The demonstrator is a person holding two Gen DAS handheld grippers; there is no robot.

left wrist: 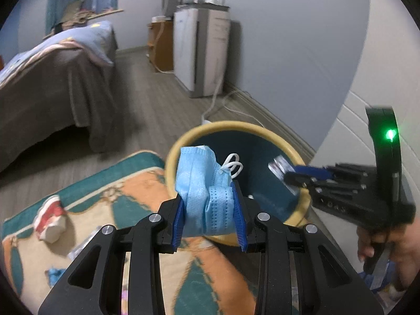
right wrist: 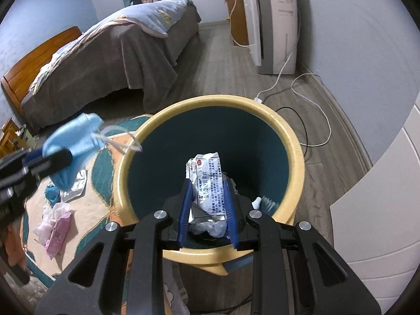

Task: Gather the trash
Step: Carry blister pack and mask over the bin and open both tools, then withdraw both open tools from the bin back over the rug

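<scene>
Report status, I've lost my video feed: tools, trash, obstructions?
Left tool shut on blue face mask, beside bin rim. Right tool shut on silver medicine packet, over trash bin opening. Nothing blocking the bin mouth.

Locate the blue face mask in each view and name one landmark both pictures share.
Left wrist view: the face mask sits low in the centre, clamped in the left gripper, in front of the bin.
Right wrist view: the face mask is at the left edge, beside the bin's rim.
Shared landmark: the yellow-rimmed bin.
</scene>
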